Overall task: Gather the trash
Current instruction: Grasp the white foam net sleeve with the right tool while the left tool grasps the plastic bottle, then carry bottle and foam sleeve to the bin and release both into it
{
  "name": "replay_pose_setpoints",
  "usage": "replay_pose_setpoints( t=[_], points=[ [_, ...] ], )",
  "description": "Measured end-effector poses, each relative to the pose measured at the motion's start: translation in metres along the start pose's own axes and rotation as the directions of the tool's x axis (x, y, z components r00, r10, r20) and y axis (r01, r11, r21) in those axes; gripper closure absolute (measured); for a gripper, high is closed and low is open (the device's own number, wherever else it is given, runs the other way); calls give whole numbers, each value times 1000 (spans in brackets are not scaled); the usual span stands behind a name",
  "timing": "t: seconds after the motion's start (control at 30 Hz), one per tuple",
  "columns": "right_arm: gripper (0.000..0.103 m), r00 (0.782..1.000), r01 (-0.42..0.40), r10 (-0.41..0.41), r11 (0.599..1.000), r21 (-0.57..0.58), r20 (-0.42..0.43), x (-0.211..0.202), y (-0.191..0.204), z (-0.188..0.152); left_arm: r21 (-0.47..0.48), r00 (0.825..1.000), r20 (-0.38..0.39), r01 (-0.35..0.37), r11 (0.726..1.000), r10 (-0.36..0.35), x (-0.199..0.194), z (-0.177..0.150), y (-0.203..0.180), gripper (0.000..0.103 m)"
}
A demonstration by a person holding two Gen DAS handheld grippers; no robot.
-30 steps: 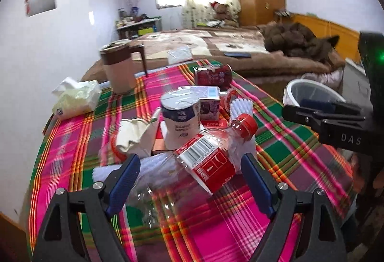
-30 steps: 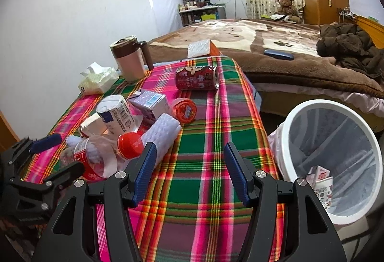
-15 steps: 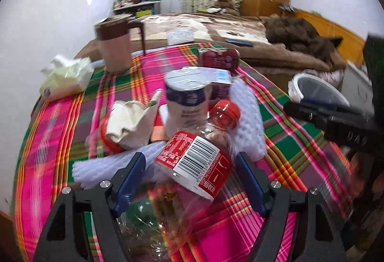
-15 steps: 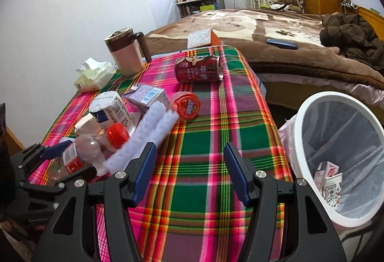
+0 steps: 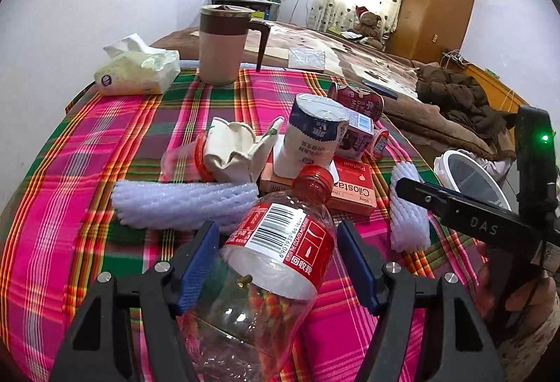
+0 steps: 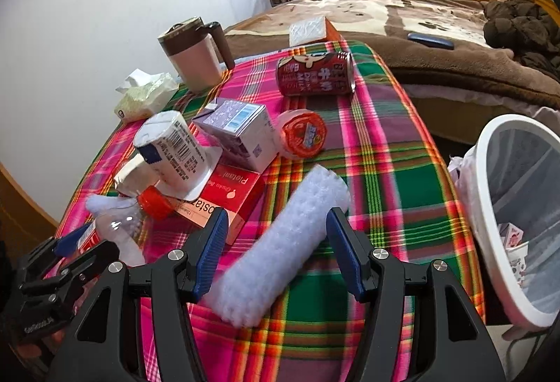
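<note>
Left gripper: blue pads apart and closing, the clear plastic bottle lying between them with its red cap pointing away from the fingers; whether the pads already press the red label cannot be told, a sliver of gap seems to show on each side. Right gripper: pads apart, not pressing, astride the near half of a white foam sleeve that lies slantwise on the plaid tablecloth. Just beyond the left fingers: a second foam sleeve, crosswise and close to the bottle's shoulder; past it a red carton with a white cup standing on it, and a crumpled paper wrapper. Beyond the right fingers: a purple-and-white drink box, an orange-lidded tub, and farther off a red can on its side. To the right of the right fingers, off the table edge and lower: the white bin, some cartons already inside. Far end, not trash by appearance: lidded mug, tissue pack. Handling note, as judgement: the bottle is thin-walled and round, so the squeeze should land on the labelled waist and stop once the wall yields, lest it pop forward into the foam behind. The sleeve is soft and light; closing well in on its middle should keep it from drooping or slipping out on the way to the bin.
</note>
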State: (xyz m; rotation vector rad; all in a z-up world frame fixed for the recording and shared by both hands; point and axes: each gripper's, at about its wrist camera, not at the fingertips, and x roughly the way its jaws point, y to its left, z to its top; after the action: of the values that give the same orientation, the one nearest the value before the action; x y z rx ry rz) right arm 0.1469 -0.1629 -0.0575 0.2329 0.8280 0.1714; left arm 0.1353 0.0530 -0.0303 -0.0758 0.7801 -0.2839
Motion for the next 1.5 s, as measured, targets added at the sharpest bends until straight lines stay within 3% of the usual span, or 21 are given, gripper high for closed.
replay_pose_setpoints(
  t=[0.23,0.43,0.63,0.87,0.97,1.5],
  points=[
    [43,998,48,-48,999,-16,-46,8,0,-8,-5,999,-38,17,1000,-17,3,-9,-6,32],
    [43,997,73,-73,997,-19,-29,0,-5,-11,-5,998,-39,48,999,-48,2,-9,-15,32],
    [64,996,90,-90,995,-51,-14,-6,-7,-11,-3,996,-75,52,999,-52,8,-7,-18,28],
    [72,997,70,-72,993,-93,-14,-9,-8,-9,4,996,-75,45,999,-45,1,-7,-13,28],
    [75,998,55,-57,994,-99,-16,-9,-9,-9,-10,995,-85,52,999,-53,3,-6,-11,38],
    [81,1000,0,3,994,-109,24,-28,-8,-12,-33,998,-39,43,999,-45,-3,-10,-25,39]
  ],
)
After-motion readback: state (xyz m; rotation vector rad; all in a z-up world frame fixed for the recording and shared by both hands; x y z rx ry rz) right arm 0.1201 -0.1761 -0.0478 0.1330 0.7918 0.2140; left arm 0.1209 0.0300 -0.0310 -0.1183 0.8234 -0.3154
